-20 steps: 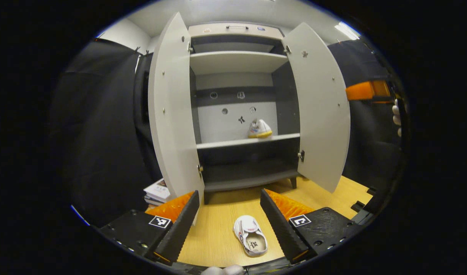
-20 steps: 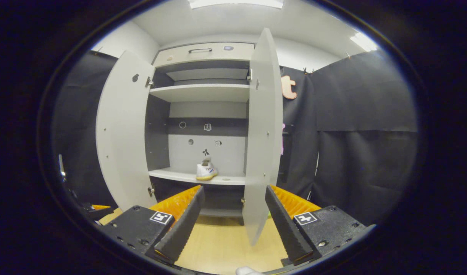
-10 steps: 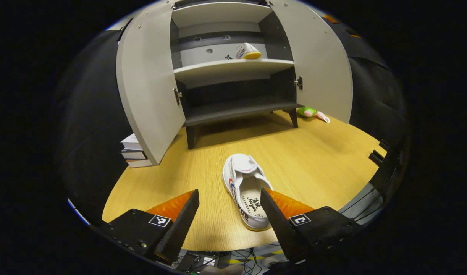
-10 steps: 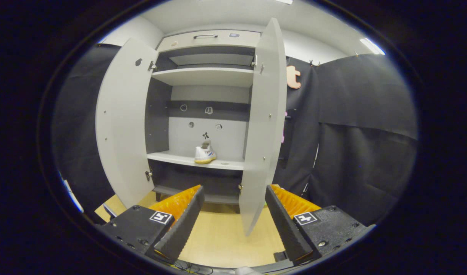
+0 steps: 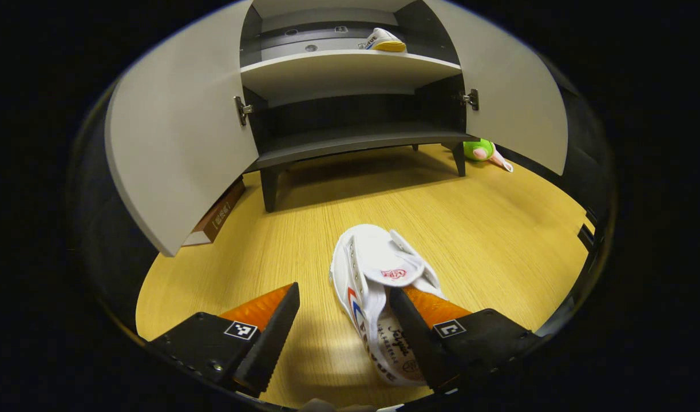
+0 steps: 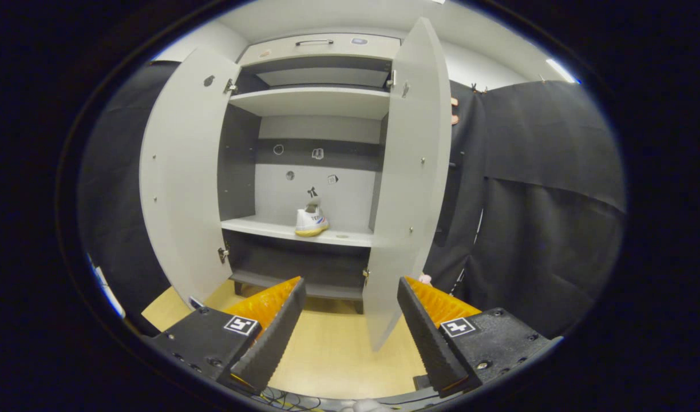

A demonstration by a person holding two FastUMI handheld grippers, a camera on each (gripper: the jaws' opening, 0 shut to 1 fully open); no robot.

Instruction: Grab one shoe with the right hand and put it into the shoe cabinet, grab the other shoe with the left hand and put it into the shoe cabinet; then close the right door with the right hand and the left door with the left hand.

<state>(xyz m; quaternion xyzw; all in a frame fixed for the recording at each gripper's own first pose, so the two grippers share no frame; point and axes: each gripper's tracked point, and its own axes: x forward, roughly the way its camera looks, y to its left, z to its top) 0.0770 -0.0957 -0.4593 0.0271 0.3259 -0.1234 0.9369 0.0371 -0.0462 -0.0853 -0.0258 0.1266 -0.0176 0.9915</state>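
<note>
The left gripper (image 5: 344,320), released, is straddling the white shoe's (image 5: 378,286) side wall on the worktop (image 5: 487,229). The right gripper (image 6: 350,320), released, is facing the shoe cabinet (image 6: 304,103).

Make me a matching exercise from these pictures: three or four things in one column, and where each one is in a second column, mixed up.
Things:
1. shoe
2. other shoe
3. green toy
4. books

Places:
A. on the cabinet's white shelf
B. on the table by the left gripper
C. behind the left door
D. by the cabinet's right leg

Pairs: 1-B, 2-A, 3-D, 4-C
</note>
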